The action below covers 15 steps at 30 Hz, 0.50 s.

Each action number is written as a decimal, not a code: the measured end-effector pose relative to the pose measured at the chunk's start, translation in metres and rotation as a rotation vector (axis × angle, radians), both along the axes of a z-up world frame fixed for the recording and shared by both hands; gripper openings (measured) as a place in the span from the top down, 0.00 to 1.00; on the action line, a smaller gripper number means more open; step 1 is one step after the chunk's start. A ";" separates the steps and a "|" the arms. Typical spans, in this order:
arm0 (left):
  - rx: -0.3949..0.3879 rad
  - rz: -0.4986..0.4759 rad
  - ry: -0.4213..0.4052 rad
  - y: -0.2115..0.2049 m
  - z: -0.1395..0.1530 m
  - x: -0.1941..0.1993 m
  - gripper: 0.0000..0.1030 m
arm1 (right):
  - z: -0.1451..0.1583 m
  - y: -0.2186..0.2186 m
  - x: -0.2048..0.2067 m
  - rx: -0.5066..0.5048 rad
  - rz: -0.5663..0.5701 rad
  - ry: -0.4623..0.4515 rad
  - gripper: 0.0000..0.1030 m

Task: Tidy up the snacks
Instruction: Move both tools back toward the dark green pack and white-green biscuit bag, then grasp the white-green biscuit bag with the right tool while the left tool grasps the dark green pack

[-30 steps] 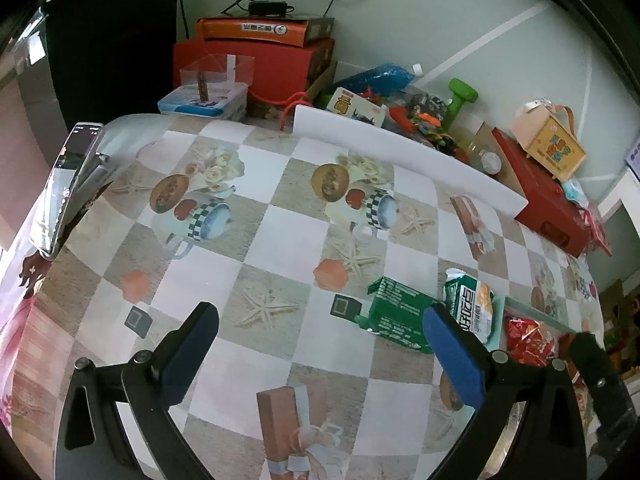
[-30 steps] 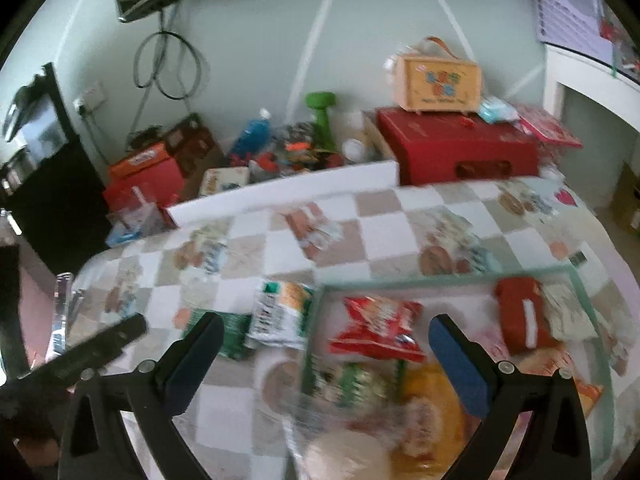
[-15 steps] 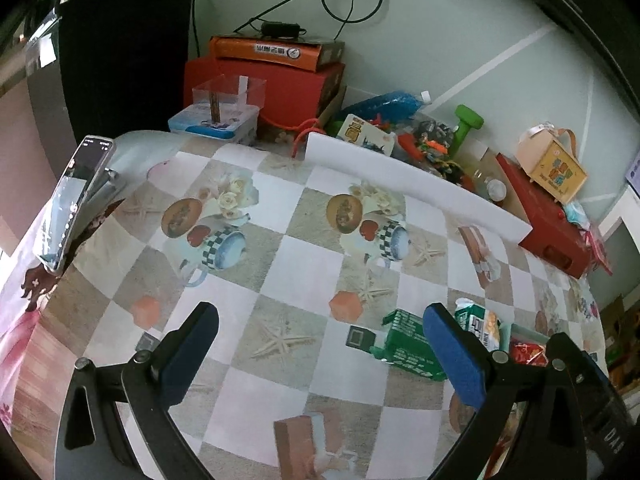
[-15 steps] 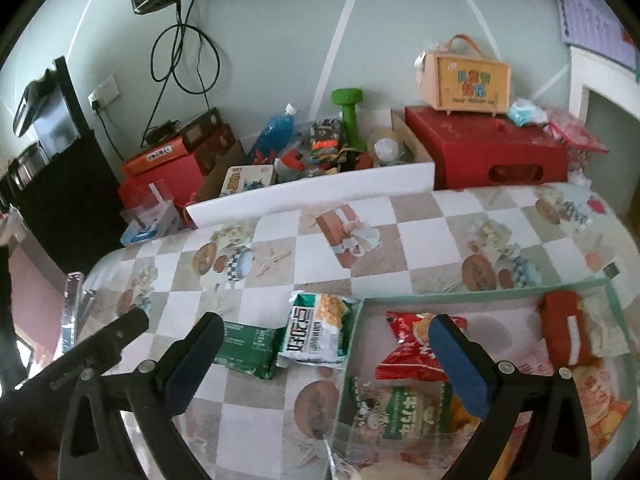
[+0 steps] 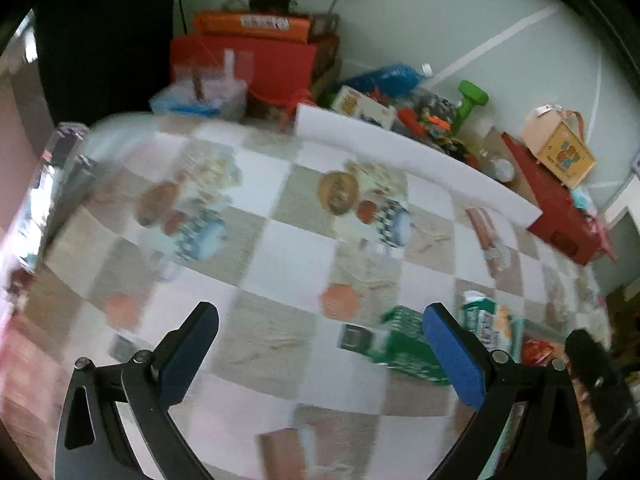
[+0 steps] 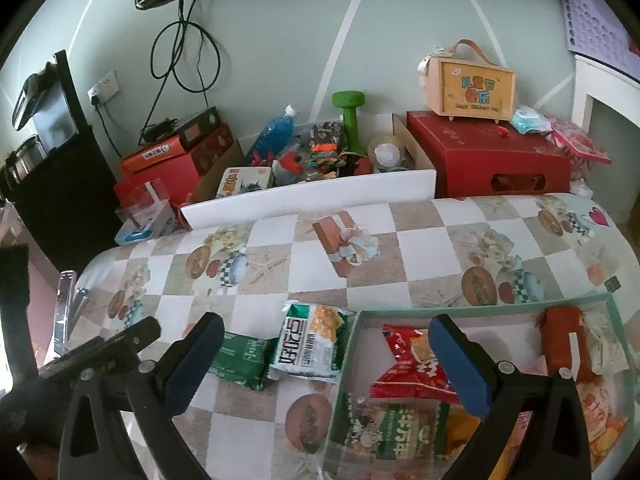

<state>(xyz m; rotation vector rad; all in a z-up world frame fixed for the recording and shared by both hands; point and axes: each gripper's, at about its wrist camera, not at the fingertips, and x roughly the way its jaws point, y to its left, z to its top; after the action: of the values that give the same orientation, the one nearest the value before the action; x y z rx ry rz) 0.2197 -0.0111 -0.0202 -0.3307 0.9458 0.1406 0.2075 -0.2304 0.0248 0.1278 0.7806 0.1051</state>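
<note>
A green-rimmed tray (image 6: 472,309) at the table's front right holds several snack packs, among them a red pack (image 6: 412,364) and a green-and-white pack (image 6: 392,432). A white-and-green snack pack (image 6: 310,342) and a dark green pack (image 6: 240,358) lie on the checked tablecloth just left of the tray. They also show blurred in the left wrist view, the white one (image 5: 486,322) and the green one (image 5: 404,344). My right gripper (image 6: 320,354) is open and empty above the tray's left edge. My left gripper (image 5: 320,344) is open and empty over the cloth.
A white board (image 6: 308,202) stands along the table's back edge. Behind it are red boxes (image 6: 488,160), a green dumbbell (image 6: 350,114), a blue bottle (image 6: 274,134) and a wooden case (image 6: 470,90). A black cabinet (image 6: 52,184) stands at the left.
The right gripper has pulled back and risen, so the two loose packs and more of the table now show. The left view has shifted and is blurred by motion. Both grippers stay open.
</note>
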 end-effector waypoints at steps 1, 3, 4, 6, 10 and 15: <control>-0.003 -0.010 0.010 -0.003 -0.003 0.004 0.01 | -0.001 -0.003 0.001 -0.002 -0.008 0.004 0.00; 0.015 -0.035 0.032 -0.012 -0.009 0.011 0.01 | -0.002 -0.007 0.001 -0.004 -0.021 0.007 0.00; 0.020 -0.037 0.046 -0.015 -0.013 0.015 0.01 | -0.003 -0.012 0.001 -0.004 -0.034 0.010 0.00; 0.003 -0.033 0.071 -0.018 -0.020 0.022 0.01 | -0.004 -0.017 0.002 0.001 -0.051 0.018 0.00; -0.019 -0.023 0.125 -0.027 -0.033 0.035 0.01 | -0.006 -0.025 0.002 0.005 -0.070 0.028 0.00; 0.009 -0.052 0.152 -0.048 -0.040 0.046 0.01 | -0.008 -0.029 0.003 -0.009 -0.085 0.037 0.00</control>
<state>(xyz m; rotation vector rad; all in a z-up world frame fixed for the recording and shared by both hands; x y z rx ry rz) 0.2655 -0.0595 -0.0597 -0.2897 1.1031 0.1236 0.2100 -0.2597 0.0170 0.1545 0.8109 0.0189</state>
